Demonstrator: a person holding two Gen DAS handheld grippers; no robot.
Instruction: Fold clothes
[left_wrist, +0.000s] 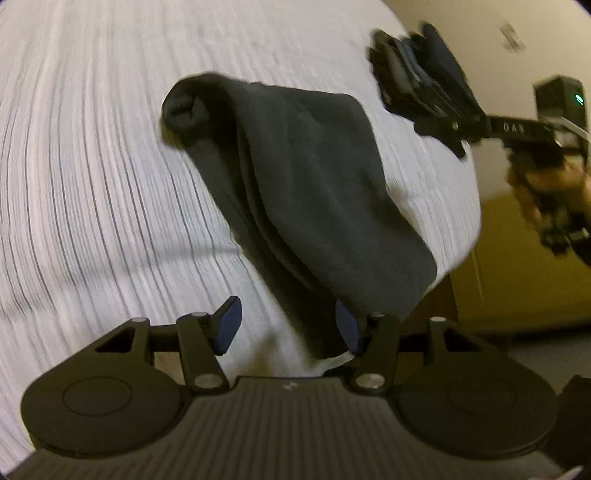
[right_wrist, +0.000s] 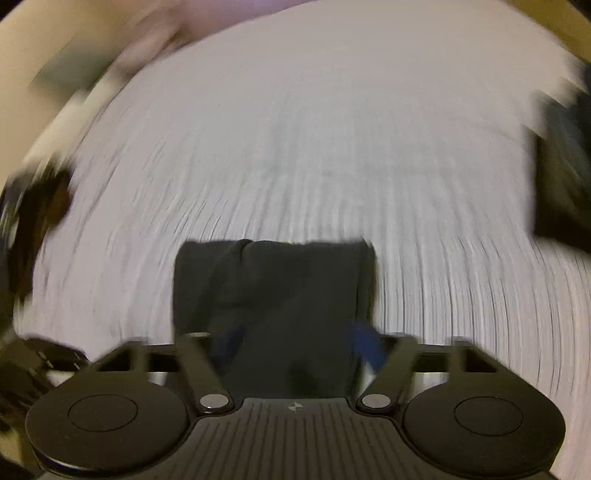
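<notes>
A folded dark grey garment (left_wrist: 306, 192) lies on the white striped bedspread (left_wrist: 92, 166) near the bed's right edge. My left gripper (left_wrist: 290, 326) is open just in front of the garment's near end; the right finger touches its hem. In the right wrist view the same garment (right_wrist: 273, 295) lies between the open jaws of my right gripper (right_wrist: 295, 350), whose blue pads (right_wrist: 365, 343) flank it; the view is blurred by motion. The right gripper also shows in the left wrist view (left_wrist: 439, 125), held by a hand.
A stack of folded dark clothes (left_wrist: 421, 74) sits at the far right of the bed; it also shows in the right wrist view (right_wrist: 565, 170). A beige wall and yellowish floor (left_wrist: 517, 258) lie beyond the bed edge.
</notes>
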